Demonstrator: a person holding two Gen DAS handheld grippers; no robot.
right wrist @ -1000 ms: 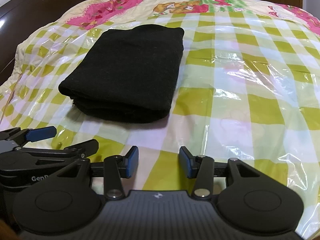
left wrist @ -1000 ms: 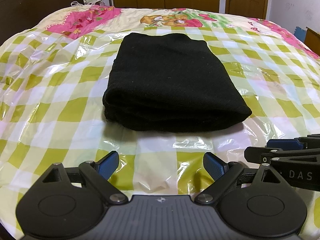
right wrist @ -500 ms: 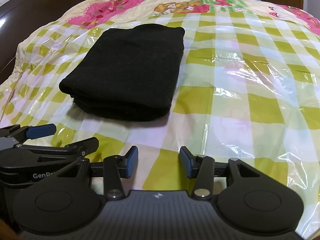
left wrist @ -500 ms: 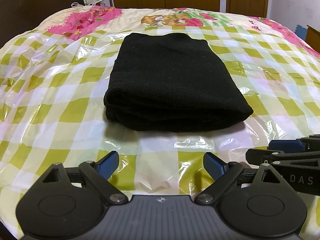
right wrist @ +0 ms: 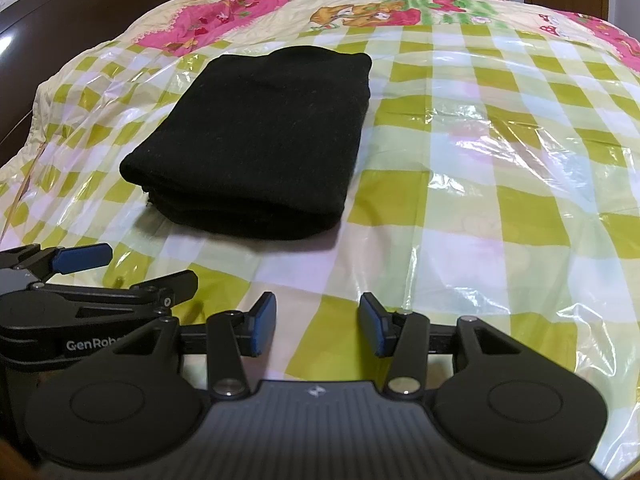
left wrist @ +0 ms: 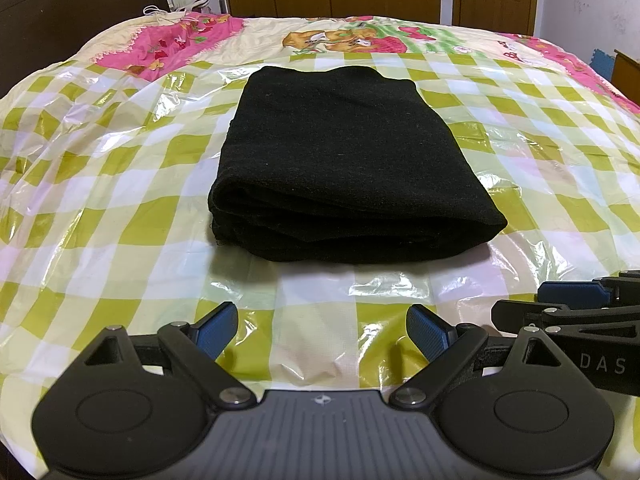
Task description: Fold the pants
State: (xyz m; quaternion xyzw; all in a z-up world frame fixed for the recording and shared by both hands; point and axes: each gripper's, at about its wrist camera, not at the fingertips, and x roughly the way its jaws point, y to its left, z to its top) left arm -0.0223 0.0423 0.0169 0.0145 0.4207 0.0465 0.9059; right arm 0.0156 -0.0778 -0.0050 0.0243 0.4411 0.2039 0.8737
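On the bed's green-checked plastic sheet [left wrist: 120, 216] the black pants [left wrist: 344, 168] lie folded into a thick rectangle, the rounded fold edge nearest the grippers and the far edge towards twelve o'clock. Bare sheet surrounds the stack, widest from one to four o'clock in the right wrist view. At six o'clock the left gripper [left wrist: 320, 330] and right gripper [right wrist: 318, 326] sit side by side, jaws released and holding nothing, apart from the pants.

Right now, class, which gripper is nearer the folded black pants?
Left. The left gripper sits directly before the pants; the right gripper sits off toward their right corner.
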